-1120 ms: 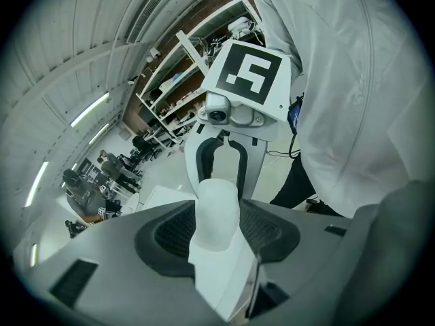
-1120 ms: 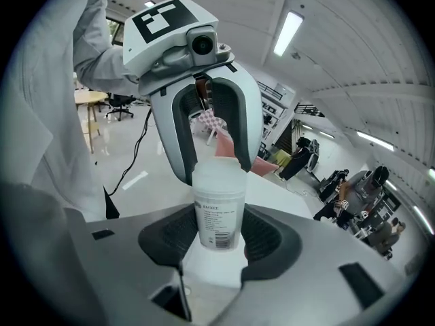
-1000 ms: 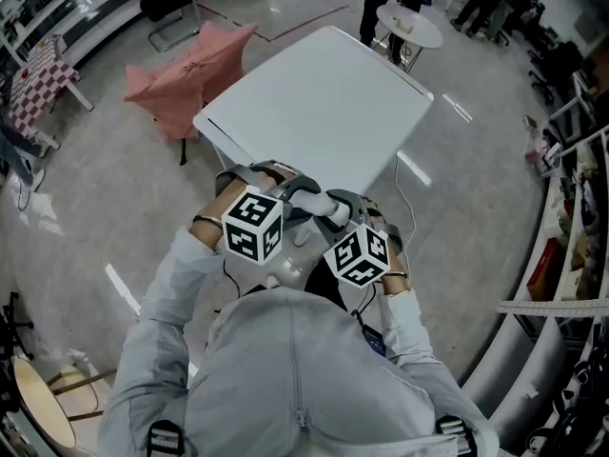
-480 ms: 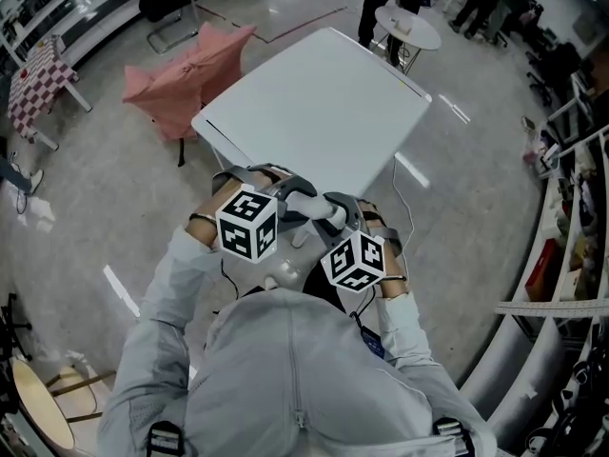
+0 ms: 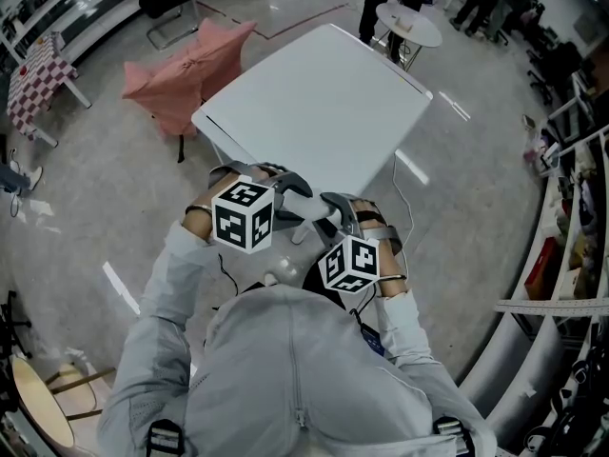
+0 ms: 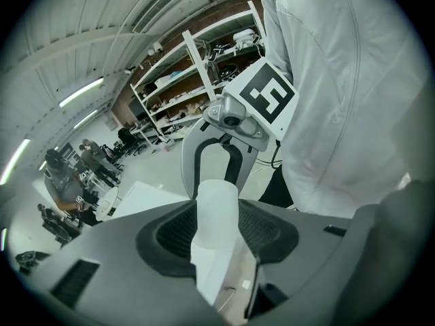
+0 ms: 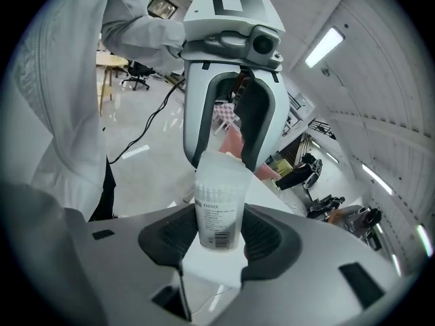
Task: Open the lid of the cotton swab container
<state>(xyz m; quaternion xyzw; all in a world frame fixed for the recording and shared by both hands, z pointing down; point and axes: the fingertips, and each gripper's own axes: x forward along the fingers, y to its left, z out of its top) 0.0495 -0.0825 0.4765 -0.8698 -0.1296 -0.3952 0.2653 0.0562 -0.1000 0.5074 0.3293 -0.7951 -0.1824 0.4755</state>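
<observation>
Cotton swab container [image 5: 309, 209], hanging between both claws
Head view: left claw [image 5: 285, 193] and right claw [image 5: 333, 212] are meeting end to end; left gripper view: pads are clamping the frosted lid [image 6: 217, 206]; right gripper view: pads are gripping the labelled body [image 7: 219, 212]; probably light, stiff, slick plastic; best taken by lid and base.

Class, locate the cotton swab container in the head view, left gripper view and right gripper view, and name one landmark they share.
Head view: cotton swab container, centre, just below the near edge of the white table.
Left gripper view: container, lower centre, between the jaws.
Right gripper view: container, centre, upright between the jaws, label showing.
Shared landmark: the white table.
</observation>
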